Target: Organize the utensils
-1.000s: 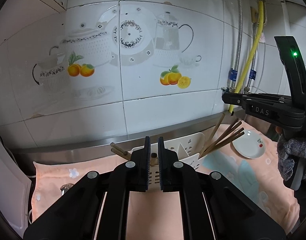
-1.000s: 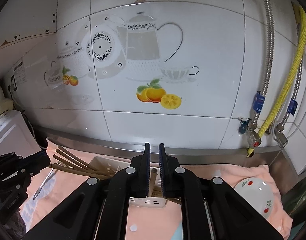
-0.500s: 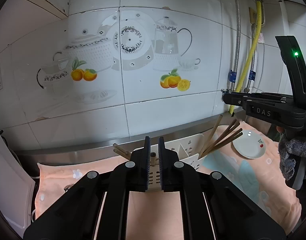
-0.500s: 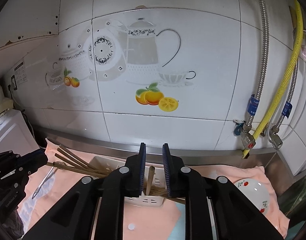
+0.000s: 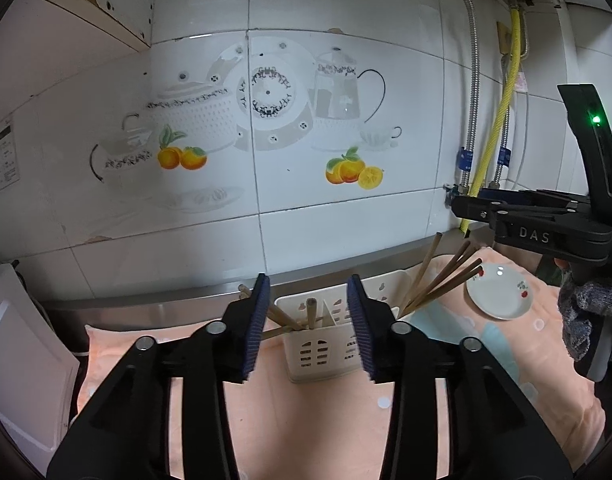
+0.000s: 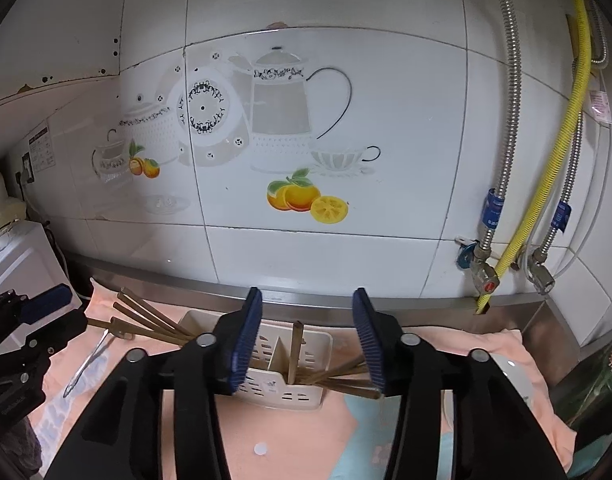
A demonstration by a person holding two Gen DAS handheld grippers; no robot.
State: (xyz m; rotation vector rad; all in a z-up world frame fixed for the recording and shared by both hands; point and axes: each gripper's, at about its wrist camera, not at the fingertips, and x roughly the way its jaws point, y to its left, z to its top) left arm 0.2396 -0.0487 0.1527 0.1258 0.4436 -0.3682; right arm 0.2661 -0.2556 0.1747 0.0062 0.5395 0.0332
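Note:
A white slotted utensil holder (image 5: 330, 338) stands on the peach cloth and holds several brown chopsticks (image 5: 442, 278); one chopstick (image 5: 311, 312) stands upright in it. My left gripper (image 5: 309, 328) is open and empty, above and in front of the holder. In the right wrist view the same holder (image 6: 284, 372) holds an upright chopstick (image 6: 295, 350) and several leaning ones (image 6: 146, 318). My right gripper (image 6: 308, 338) is open and empty, just in front of the holder.
A small white plate (image 5: 500, 290) lies right of the holder. A metal utensil (image 6: 88, 362) lies on the cloth at the left. The tiled wall (image 5: 266, 140), a steel ledge and hoses (image 6: 546, 184) stand behind. A white appliance (image 5: 14, 360) is at the far left.
Both grippers have opened from shut, each leaving a chopstick standing in the holder. Both have pulled back and up a little.

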